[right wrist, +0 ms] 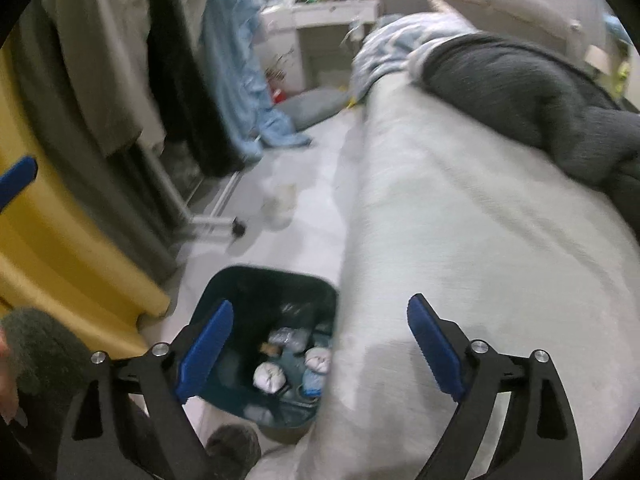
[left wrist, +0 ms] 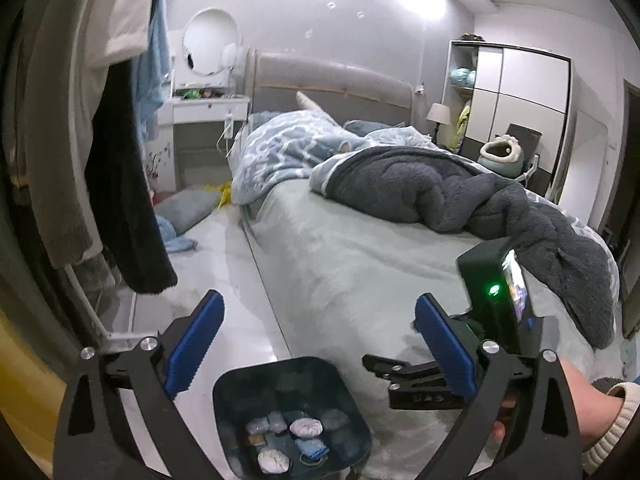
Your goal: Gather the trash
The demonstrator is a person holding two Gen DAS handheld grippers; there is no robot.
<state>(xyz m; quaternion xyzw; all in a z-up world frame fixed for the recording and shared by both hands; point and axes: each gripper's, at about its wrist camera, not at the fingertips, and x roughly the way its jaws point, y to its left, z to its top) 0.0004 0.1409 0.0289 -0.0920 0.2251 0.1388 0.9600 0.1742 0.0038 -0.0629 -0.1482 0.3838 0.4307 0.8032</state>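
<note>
A dark blue trash bin [left wrist: 224, 396] stands on the floor beside the bed, below my left gripper [left wrist: 318, 338], which is open and empty. Inside lie crumpled white tissue wads [left wrist: 306, 427] and other small scraps. My right gripper [right wrist: 320, 346] is open and empty, above the bin [right wrist: 248, 284] and the bed's edge. The same wads [right wrist: 269, 376] show inside the bin. The right gripper's body [left wrist: 496, 304] with a green light shows at the right of the left wrist view. A blue finger pad of the left gripper [right wrist: 18, 178] shows at the far left of the right wrist view.
A bed [left wrist: 360, 256] with grey sheet and a dark grey blanket [left wrist: 460, 192] fills the right. Clothes hang on a rack [left wrist: 100, 140] at the left. A pillow [left wrist: 186, 206] lies on the floor. A yellow object [right wrist: 60, 248] stands left of the bin.
</note>
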